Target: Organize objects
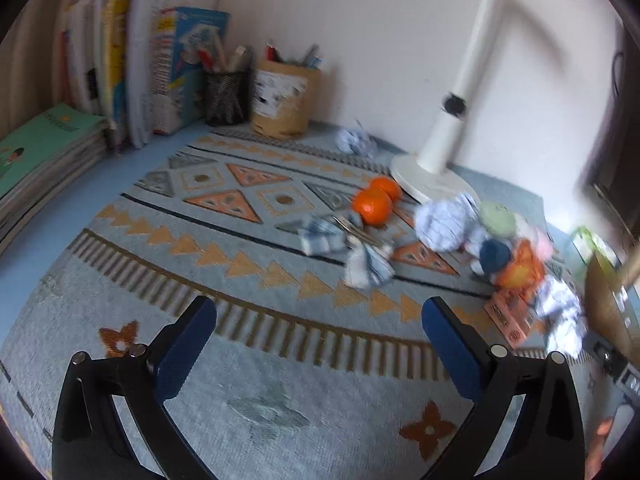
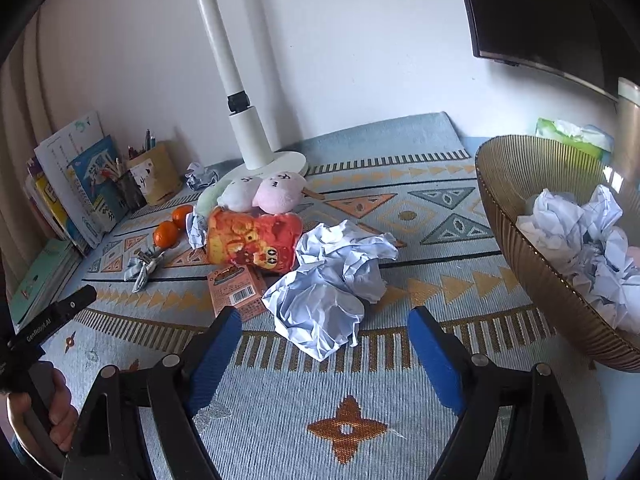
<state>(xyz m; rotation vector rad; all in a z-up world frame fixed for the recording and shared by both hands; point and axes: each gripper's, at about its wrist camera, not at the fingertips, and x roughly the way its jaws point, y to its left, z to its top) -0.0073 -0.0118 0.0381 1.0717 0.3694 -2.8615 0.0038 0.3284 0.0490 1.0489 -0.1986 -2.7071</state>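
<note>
Currently right gripper (image 2: 324, 344) jaws spread, empty; crumpled paper (image 2: 328, 280) lower centre, just ahead, beside orange box (image 2: 238, 292). Left gripper (image 1: 320, 332) jaws spread, empty. Bowl (image 2: 532, 264) at right. Risk: loose paper slipping, jaw snagging box.
</note>
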